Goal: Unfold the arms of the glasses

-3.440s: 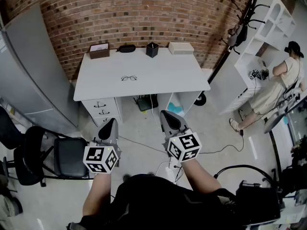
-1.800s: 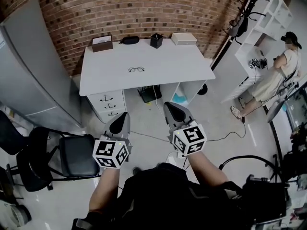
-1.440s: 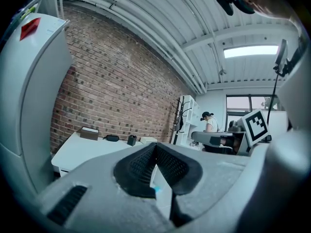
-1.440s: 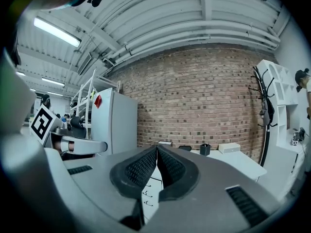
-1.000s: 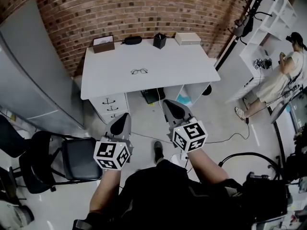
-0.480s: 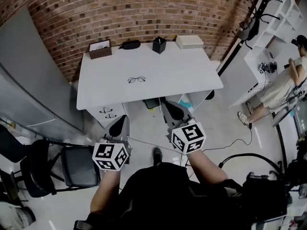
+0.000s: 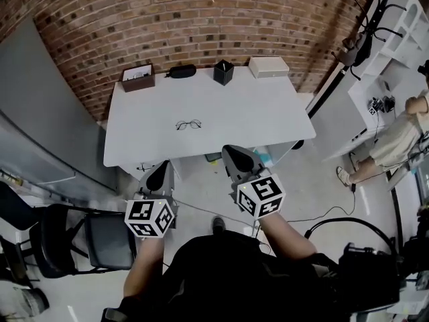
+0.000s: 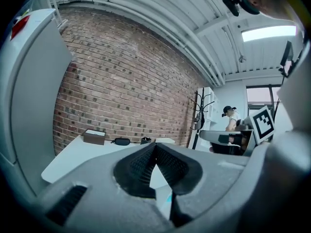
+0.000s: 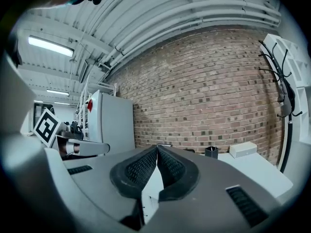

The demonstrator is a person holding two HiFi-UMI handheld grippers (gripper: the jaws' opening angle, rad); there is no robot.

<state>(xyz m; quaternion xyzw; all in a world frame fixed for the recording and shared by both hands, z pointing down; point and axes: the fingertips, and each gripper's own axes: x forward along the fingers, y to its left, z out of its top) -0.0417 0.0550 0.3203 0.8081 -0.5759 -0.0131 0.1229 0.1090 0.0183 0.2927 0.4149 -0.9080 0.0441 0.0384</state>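
Closer now: desk [image 7: 255,113] fills more of the head view than in the earlier frames. Both tongs have come fwd w/ the person, so their tips overlap the desk's near edge in that view. Glasses [image 7: 189,124] haven't shifted on the desktop. They lie left of centre, about midway btw front and back edge, well short of the row along the wall (brown box [image 7: 137,77], black case [image 7: 181,70], black pen cup [image 7: 223,72], white box [image 7: 269,66]).

Step in hand, as I read it: approach only. No unfolding has begun and the glasses are untouched. They're too small here to tell whether the arms are folded or which way they face.

Left gripper [image 7: 161,171]: jaws clenched tight, pads meeting at the tip, nothing btw them. Right gripper [image 7: 234,155]: same, clamped on nothing. Both are held about level, side by side, aimed at the brick wall over the desk.

Glasses vs tongs: ahead of both and well apart, lying btw the two lines of aim, a bit nearer the left one's. Neither gripper view picks them out; only desktop and the back-row items show.

Next move, prob: finish closing in, tip both tongs down toward the desktop, and release the jaws before reaching. Then one pins the frame while the other catches an arm and swings it out. It's a thin wire frame on a smooth top, so it'll likely skid. Needs a light touch.
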